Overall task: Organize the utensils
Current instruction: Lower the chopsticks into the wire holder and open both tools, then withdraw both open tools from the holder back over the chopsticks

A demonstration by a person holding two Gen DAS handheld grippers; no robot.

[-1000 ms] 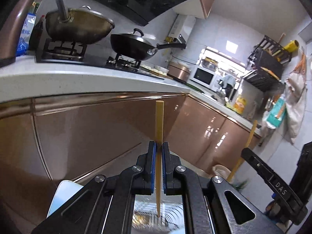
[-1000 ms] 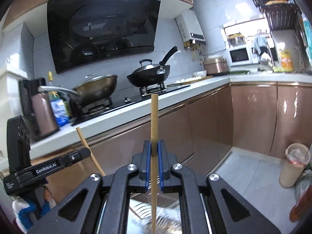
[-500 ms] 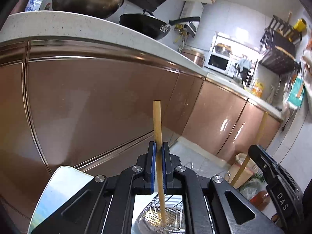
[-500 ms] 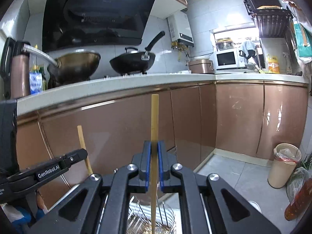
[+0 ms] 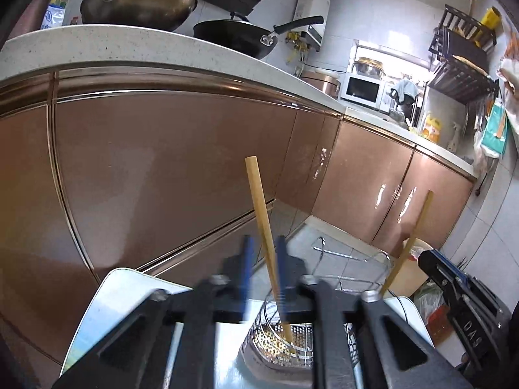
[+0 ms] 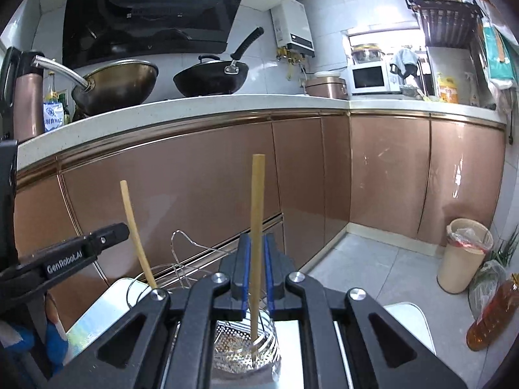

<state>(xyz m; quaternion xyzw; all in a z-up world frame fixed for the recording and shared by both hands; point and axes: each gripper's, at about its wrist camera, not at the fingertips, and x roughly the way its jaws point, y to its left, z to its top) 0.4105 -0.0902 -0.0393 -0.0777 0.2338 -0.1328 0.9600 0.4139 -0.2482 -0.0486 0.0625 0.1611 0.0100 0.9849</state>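
So the left gripper (image 5: 263, 261) is in the middle of opening, jaws blurred and a clear gap between the blue pads. Its chopstick (image 5: 264, 227) stands loose in that gap, leaning against the right-hand pad, tilted a bit left at the top, with its lower end down inside the wire utensil basket (image 5: 285, 340) just below the jaws.

The right gripper (image 6: 256, 272) is barely parted, pretty much shut, with the second chopstick (image 6: 257, 214) standing nearly upright between the pads; can't tell if they're actually pinching it. Its tip also sits in the perforated bottom of the same basket, which rests on a shiny white-edged tabletop (image 6: 412, 321) in front of the copper-coloured cabinets (image 6: 194, 188).
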